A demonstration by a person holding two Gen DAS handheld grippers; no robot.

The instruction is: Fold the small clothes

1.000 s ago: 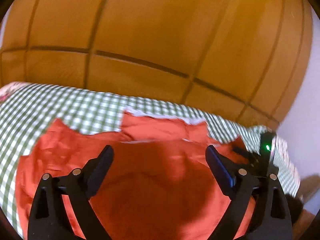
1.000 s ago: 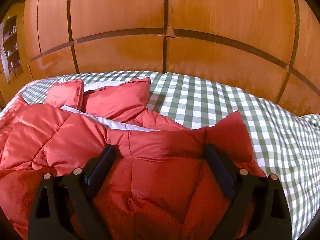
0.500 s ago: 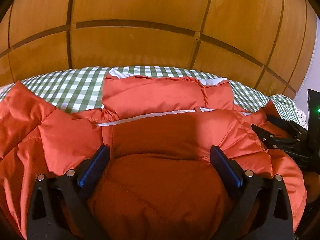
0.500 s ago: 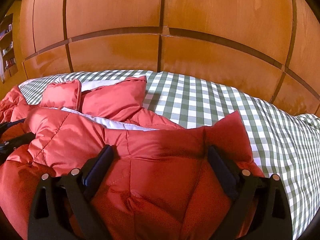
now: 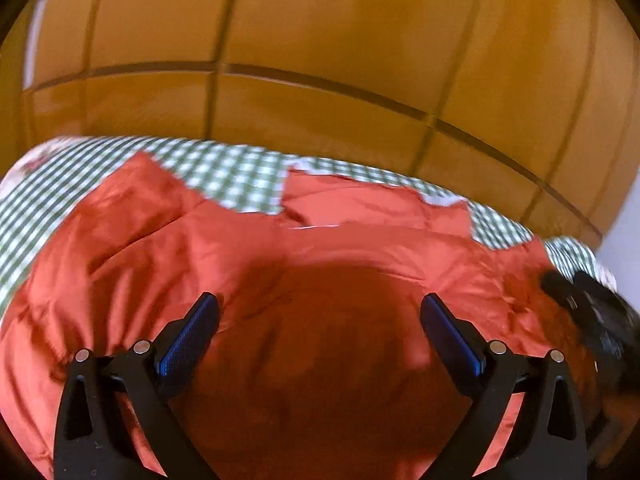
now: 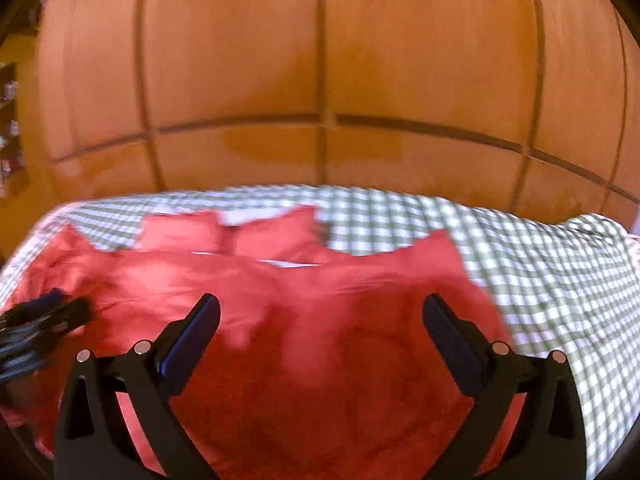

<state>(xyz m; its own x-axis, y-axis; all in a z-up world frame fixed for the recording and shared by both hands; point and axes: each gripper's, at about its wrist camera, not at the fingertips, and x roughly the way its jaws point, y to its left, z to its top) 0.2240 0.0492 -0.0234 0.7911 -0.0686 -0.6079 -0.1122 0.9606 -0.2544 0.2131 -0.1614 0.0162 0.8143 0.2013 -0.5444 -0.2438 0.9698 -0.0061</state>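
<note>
Both views motion-blurred; detail soft. Red quilted jacket (image 5: 248, 248) lies spread on the bed (image 5: 224, 172), which has a green-and-white checked cover; wooden panelled wall (image 5: 320, 40) behind the bed in both views.

Left claw (image 5: 319, 312): released, jaws wide apart, blue pads (image 5: 188, 336) visible on the inner faces; nothing between them; it sits over the near part of the jacket, with dark shadow on the fabric between the fingers; contact with the fabric can't be judged through the blur.

Right claw (image 6: 320, 314): also released, jaws spread wide, nothing gripped; red jacket (image 6: 280, 280) fills the gap under it; checked bed (image 6: 540, 264) cover shows bare to the right of the jacket.

Jacket layout in right view: two puffy red sections lie at the far side with a white strip of lining between and under them; one red corner points up at the jacket's right edge.

Each claw appears in the other's view: right claw (image 5: 588, 312) as a dark blur at the right edge of the left view, on the jacket's right side; left claw (image 6: 36, 328) at the left edge of the right view, on the jacket's left side.
</note>
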